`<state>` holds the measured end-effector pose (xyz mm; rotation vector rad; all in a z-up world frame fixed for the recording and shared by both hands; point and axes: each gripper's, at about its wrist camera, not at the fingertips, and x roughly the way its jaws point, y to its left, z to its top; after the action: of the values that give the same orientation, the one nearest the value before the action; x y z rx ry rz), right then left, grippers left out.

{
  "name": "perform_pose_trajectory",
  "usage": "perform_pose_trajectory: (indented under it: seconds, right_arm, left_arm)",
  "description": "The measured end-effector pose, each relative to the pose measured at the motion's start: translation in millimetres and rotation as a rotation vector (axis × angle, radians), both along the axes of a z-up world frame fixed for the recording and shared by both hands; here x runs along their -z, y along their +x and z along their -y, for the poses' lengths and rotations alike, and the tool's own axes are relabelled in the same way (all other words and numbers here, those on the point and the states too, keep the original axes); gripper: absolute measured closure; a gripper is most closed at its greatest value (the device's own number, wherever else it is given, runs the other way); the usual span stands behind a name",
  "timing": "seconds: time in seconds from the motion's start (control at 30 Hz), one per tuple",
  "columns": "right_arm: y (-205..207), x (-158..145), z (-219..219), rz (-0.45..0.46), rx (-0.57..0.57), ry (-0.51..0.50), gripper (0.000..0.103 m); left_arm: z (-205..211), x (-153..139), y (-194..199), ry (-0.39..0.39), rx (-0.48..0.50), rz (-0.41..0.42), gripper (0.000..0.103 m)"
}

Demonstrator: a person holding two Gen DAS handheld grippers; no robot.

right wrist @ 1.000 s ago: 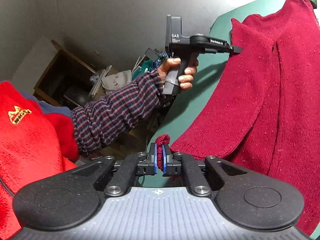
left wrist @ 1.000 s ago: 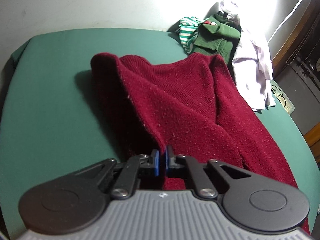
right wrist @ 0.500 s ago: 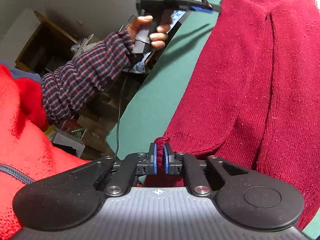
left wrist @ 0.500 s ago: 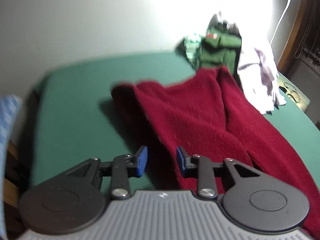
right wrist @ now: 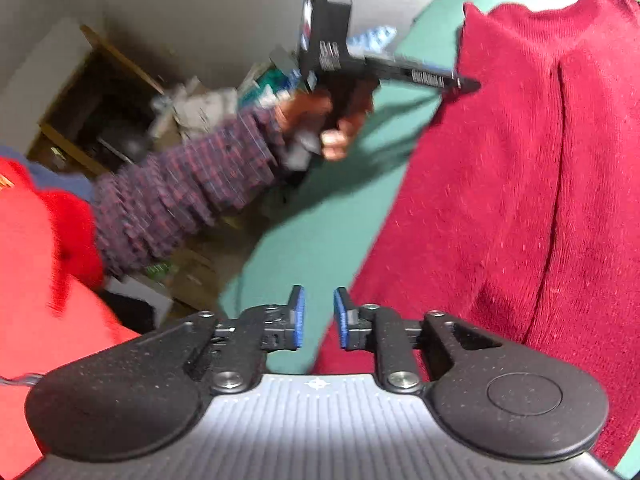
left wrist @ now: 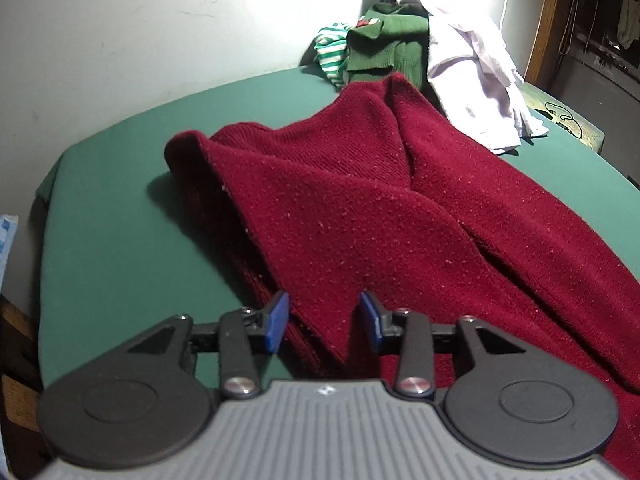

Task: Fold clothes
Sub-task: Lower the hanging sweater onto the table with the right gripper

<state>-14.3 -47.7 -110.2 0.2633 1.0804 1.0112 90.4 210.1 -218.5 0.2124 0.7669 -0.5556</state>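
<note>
A dark red knitted sweater [left wrist: 360, 208] lies folded lengthwise on the green table [left wrist: 120, 184]. My left gripper [left wrist: 323, 322] hovers over its near edge with jaws opening; the fabric lies below the blue pads, not pinched. In the right wrist view the same sweater [right wrist: 520, 184] fills the right side. My right gripper [right wrist: 319, 318] is also opening, with the sweater's corner lying just under and right of its pads, free of them. The left gripper [right wrist: 460, 82], held in a hand with a plaid sleeve [right wrist: 192, 200], reaches the sweater's far edge.
A pile of clothes sits at the table's far end: a green garment [left wrist: 384, 48], a green-and-white striped one [left wrist: 330, 54] and a white one [left wrist: 476, 68]. Beyond the table edge are a cluttered wooden shelf [right wrist: 100, 120] and the person's red top [right wrist: 36, 280].
Both grippers were shut on the sweater's edge a second ago and have let it go. The left opened first, the right only now. The fabric has dropped onto the table.
</note>
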Motion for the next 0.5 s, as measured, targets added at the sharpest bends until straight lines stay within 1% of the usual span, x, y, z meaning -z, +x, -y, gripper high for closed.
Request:
perform_pose_trajectory:
  seconds: [0.07, 0.13, 0.17, 0.23, 0.33, 0.4, 0.5]
  right_arm:
    - [-4, 12, -13, 0.015, -0.038, -0.058, 0.076]
    - [-10, 26, -24, 0.037, -0.049, -0.129, 0.076]
    - [-13, 34, -29, 0.054, -0.046, -0.167, 0.083]
    - [-21, 42, -34, 0.115, -0.05, -0.206, 0.098]
    - [-24, 43, -35, 0.148, -0.06, -0.229, 0.102]
    - [-23, 39, -35, 0.148, -0.058, -0.212, 0.103]
    - [-24, 33, -37, 0.155, -0.06, -0.184, 0.103]
  left_arm:
    - [0, 0, 0, 0.003, 0.001, 0.0, 0.058]
    - [0, -2, -1, 0.006, 0.002, 0.0, 0.058]
    - [1, -3, -1, 0.006, 0.001, 0.0, 0.058]
    - [1, -4, -1, 0.007, 0.0, 0.0, 0.058]
    - [0, -5, 0, 0.006, 0.0, -0.001, 0.056]
    - [0, -7, 1, 0.009, -0.002, -0.001, 0.052]
    - [0, -8, 1, 0.012, 0.0, -0.006, 0.05]
